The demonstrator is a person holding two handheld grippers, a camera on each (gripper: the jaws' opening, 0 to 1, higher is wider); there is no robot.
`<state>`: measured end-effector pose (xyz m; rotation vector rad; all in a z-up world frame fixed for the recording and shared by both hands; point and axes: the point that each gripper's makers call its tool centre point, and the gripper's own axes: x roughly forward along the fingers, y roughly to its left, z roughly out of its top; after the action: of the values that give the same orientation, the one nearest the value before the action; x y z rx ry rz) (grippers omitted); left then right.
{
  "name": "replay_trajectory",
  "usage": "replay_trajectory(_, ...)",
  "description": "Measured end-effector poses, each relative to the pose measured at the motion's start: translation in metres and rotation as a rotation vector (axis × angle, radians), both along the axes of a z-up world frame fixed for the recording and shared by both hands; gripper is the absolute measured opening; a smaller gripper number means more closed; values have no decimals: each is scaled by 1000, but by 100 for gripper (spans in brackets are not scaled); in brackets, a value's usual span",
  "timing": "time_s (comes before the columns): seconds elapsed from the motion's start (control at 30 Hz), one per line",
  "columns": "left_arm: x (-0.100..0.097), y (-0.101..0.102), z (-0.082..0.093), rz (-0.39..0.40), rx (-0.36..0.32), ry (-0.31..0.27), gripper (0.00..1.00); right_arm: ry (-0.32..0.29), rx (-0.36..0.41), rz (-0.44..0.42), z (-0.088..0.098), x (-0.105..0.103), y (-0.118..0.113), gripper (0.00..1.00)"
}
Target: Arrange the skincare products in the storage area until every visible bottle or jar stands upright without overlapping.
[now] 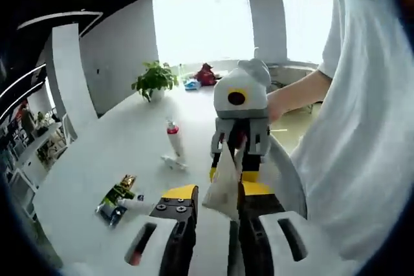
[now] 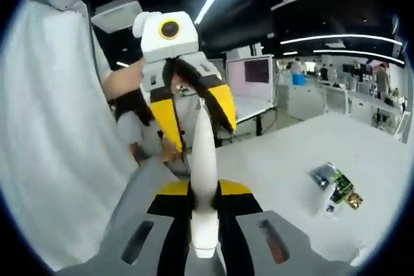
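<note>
Right gripper view showed a white tube pinched between both grippers, the right gripper clenched on its cap end, the left gripper on its crimp, lifted above the table, probably for re-gripping upright.

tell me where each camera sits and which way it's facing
Left gripper view: rides on the left gripper, looking across the white table toward bright windows; the right gripper faces it, and a person's white shirt and forearm show at right.
Right gripper view: rides on the right gripper, looking back at the left gripper and the shirt, office beyond.
Shared: both grippers close on one white tube between them; a green packet lies on the table.
</note>
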<state>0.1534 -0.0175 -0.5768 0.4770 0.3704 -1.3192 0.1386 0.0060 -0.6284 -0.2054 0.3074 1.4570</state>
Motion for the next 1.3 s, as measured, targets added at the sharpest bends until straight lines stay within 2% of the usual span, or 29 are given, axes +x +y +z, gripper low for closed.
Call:
replay_trajectory(0.03, -7, -2, -4, -30, 20, 11, 21, 0, -4, 16, -1, -2, 1, 13)
replay_trajectory(0.13, -13, -7, -10, -46, 24, 12, 21, -10, -13, 39, -3, -4, 1, 13)
replay_trajectory(0.23, -15, -12, -11, -29, -41, 56, 21, -8, 7, 56, -2, -7, 2, 13)
replay_trajectory(0.3, -13, -12, -10, -19, -66, 65, 20, -7, 15, 60, -2, -7, 1, 13)
replay_trajectory(0.4, -13, -13, -11, -7, -68, 68, 19, -7, 18, 67, -3, -5, -2, 13)
replay_trajectory(0.5, -14, -17, -16, -16, -30, 40, 18, -20, 3, 88, -7, -6, -5, 13)
replay_trajectory(0.57, -16, -21, -19, -18, -12, 43, 17, -25, -8, 100, -10, -6, -8, 13)
replay_trajectory(0.63, -18, -25, -23, -54, 22, -1, 15, -44, -29, 117, -14, -6, -13, 14)
replay_trajectory(0.7, -17, -30, -25, -59, 38, -5, 14, -55, -46, 130, -16, -6, -17, 14)
replay_trajectory(0.87, -7, -42, -29, -72, 70, -4, 13, -50, -49, 121, -19, 0, -31, 15)
replay_trajectory(1.07, 3, -60, -30, -87, 76, 4, 13, -42, -58, 102, -19, 9, -52, 15)
replay_trajectory(1.3, 20, -95, -36, -117, 76, 19, 13, 4, -67, 29, -25, 26, -88, 17)
